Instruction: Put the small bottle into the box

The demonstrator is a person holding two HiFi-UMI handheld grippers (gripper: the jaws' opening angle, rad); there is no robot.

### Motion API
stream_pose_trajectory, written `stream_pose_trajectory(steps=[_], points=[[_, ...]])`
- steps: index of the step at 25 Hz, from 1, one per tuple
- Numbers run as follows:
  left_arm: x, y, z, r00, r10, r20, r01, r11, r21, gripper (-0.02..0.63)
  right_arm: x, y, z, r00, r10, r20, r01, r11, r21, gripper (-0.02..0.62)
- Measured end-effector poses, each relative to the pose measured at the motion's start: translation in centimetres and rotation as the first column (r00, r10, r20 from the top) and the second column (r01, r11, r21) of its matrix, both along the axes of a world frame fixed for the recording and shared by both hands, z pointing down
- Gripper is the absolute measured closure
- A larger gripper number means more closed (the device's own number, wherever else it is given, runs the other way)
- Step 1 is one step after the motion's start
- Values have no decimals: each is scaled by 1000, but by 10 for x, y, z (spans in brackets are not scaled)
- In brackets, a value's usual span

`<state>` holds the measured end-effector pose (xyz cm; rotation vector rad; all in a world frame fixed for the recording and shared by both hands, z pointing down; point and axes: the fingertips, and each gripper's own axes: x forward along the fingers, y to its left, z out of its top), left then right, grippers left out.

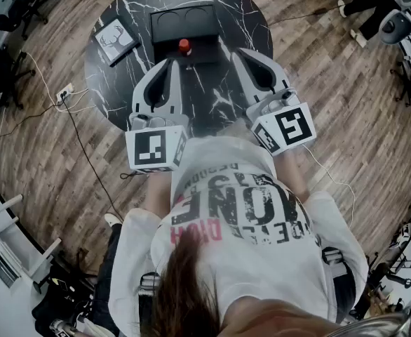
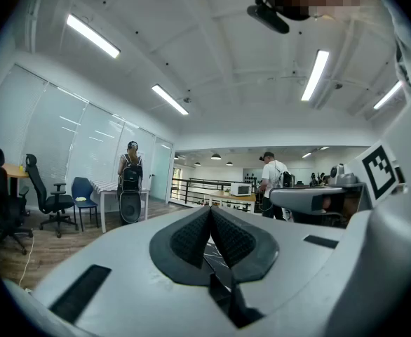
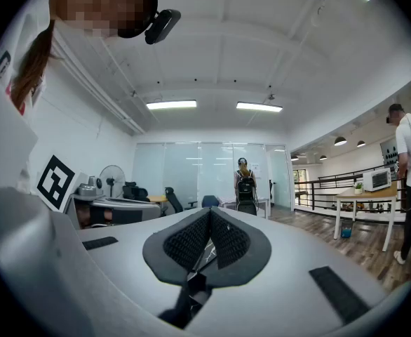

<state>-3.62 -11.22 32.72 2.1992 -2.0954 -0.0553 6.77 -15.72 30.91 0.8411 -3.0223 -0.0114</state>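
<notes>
The small bottle [image 1: 184, 46] with a red cap stands upright on the round black marble table [image 1: 114, 83], right at the near side of the black box [image 1: 165, 36]. The box lies open with two empty hollows. My left gripper [image 1: 172, 63] hovers near-left of the bottle, my right gripper [image 1: 242, 53] near-right of it, both apart from it. The left gripper [image 2: 210, 213] is shut with nothing between its ribbed pads. The right gripper [image 3: 210, 213] is shut and empty too. Both gripper views look out level across the room, so neither shows the bottle or the box.
A white square card with a deer picture [image 1: 116, 39] lies on the table left of the box. Cables [image 1: 79, 139] run over the wooden floor at the left. Office chairs [image 2: 55, 195], tables and standing people [image 2: 130, 184] fill the room beyond.
</notes>
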Motion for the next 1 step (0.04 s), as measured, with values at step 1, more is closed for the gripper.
stream_pose_trajectory(steps=[1], points=[[0,0,0,1000,-1,-1,1,1000,-1,603,0,0,0,1000,1,-1,-1,1000,-1,594]])
